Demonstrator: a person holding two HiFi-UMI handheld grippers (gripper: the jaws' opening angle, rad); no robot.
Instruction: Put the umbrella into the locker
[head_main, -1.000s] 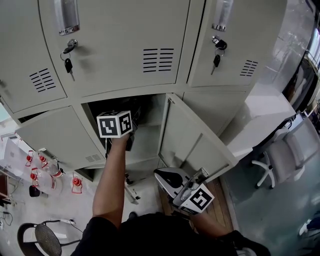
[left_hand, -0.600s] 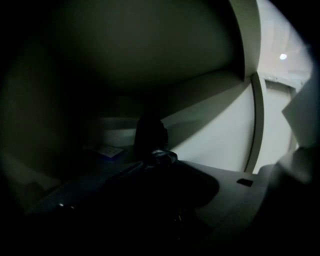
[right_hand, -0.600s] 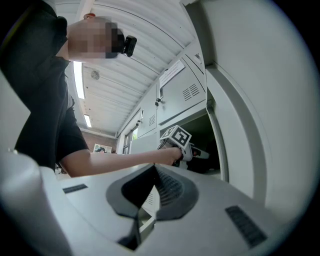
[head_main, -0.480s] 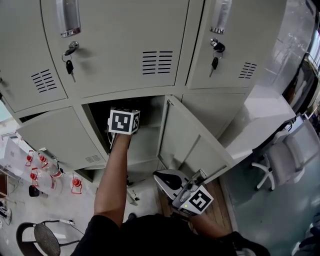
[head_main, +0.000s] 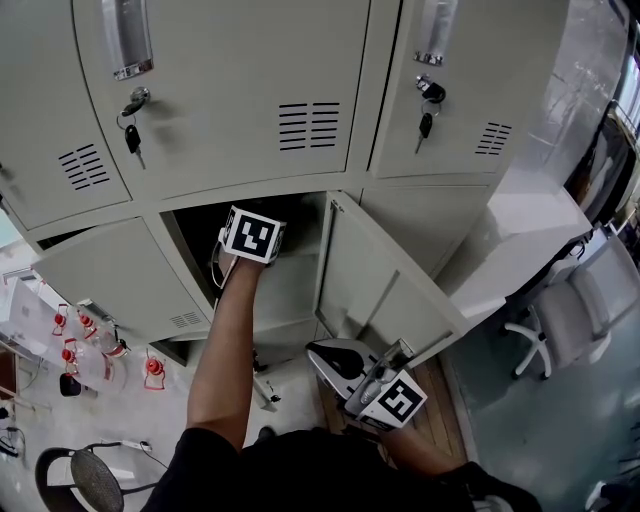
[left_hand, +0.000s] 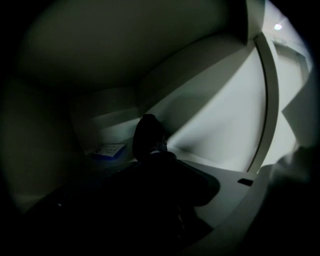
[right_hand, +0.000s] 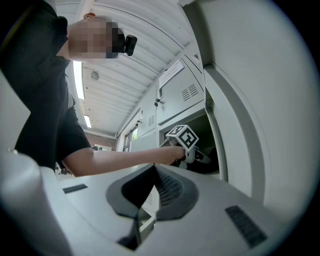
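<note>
- Head view: left gripper (head_main: 250, 237) is reaching into the open locker (head_main: 300, 275), door (head_main: 385, 290) swung out; right gripper (head_main: 335, 360) hangs low over the pale floor (head_main: 120, 400).
- Left gripper view: pretty dark; umbrella (left_hand: 149, 137) lies inside between the fingers, which have just been opening; can't tell if they're still pressing; looks like drop-off, so next I'd back straight out.
- Right gripper view: fingers pinched together, empty.

Beige locker (head_main: 230, 90), black umbrella (left_hand: 149, 137), black-and-white marker cube (head_main: 250, 234), blue label (left_hand: 107, 150)

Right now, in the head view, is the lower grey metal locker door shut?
No: the lower grey metal locker door stands swung wide open.
</note>
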